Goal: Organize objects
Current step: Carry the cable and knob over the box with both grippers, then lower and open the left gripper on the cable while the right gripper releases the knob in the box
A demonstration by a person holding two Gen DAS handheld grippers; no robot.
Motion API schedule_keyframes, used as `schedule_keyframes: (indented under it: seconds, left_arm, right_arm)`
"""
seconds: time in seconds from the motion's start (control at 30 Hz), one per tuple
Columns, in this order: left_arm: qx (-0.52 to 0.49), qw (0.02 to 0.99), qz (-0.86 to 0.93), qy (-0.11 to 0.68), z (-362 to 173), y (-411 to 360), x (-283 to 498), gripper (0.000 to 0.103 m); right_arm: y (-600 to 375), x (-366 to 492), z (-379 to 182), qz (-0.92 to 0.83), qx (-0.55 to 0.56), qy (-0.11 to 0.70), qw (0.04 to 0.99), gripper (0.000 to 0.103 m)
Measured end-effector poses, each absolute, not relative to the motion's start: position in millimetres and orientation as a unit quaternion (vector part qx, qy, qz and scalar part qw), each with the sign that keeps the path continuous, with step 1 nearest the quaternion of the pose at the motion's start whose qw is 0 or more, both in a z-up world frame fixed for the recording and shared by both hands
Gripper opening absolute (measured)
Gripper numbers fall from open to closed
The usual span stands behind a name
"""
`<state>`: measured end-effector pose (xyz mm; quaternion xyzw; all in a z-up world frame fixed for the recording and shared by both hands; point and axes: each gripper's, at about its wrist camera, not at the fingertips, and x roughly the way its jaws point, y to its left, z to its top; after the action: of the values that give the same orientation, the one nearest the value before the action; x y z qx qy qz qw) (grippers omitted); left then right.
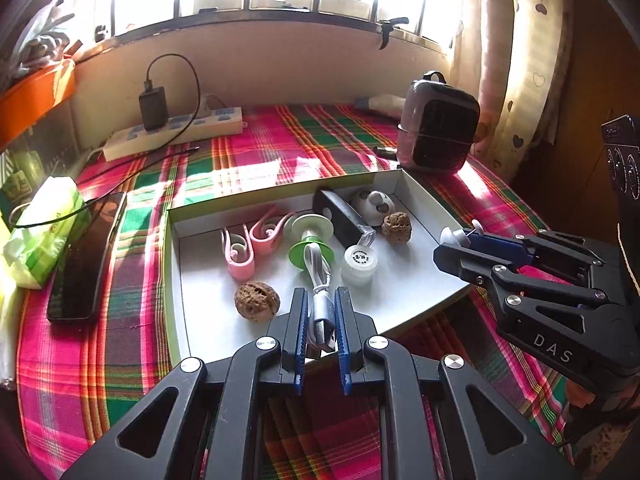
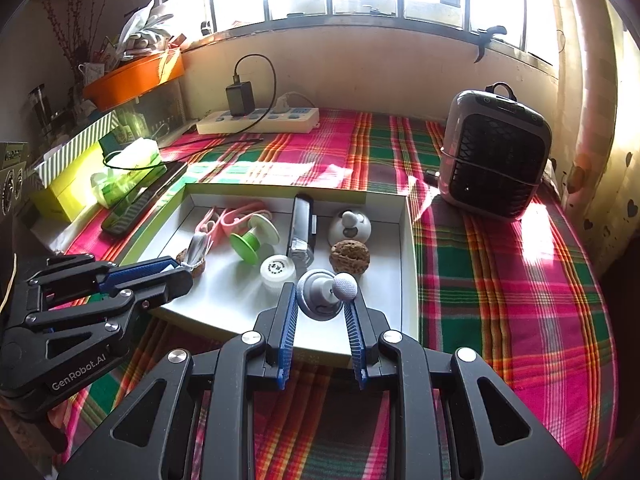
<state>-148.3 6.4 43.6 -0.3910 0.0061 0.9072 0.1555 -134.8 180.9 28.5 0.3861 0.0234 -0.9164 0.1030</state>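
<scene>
sunlit plaid cloth (image 2: 500,288) covers the surface under a barred window, and a shallow white tray (image 1: 416,200) sits in the middle of it with small things already laid inside: two pink clips (image 1: 248,244), a green spool (image 1: 312,240), a black stick (image 1: 340,216), a white cap (image 1: 360,262), a round white toy (image 1: 374,206) and two walnuts, the near one (image 1: 256,302) by the front left corner.

left gripper (image 1: 322,320) is nearly closed on a white usb cable (image 1: 320,292); the plug end sits between the pads and the cord runs away from the fingers into the tray, its long axis along the gripper's pointing line. it hangs over the tray's near edge, just right of the near walnut.

right gripper (image 2: 322,300) is fully closed on a small grey knob (image 2: 320,294) with a white ball tip, held over the front right part of the tray, just in front of the far walnut (image 2: 349,255).

both held things lie already above the tray, so i judge each next move is a short drop straight ahead and down. bare tray floor lies nearest the right gripper, towards the front right; the left has a tighter gap between walnut and cap.
</scene>
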Motion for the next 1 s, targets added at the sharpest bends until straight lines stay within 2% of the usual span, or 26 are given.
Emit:
schedule_keyframes:
  seconds: [1.0]
  left_arm:
    - [-0.422,0.130,0.897,0.013,16.3,12.7,-181.7,0.012]
  right_arm:
    - [179.7,-176.6,-3.4,-0.894,0.435,0.037,0.100,0.025]
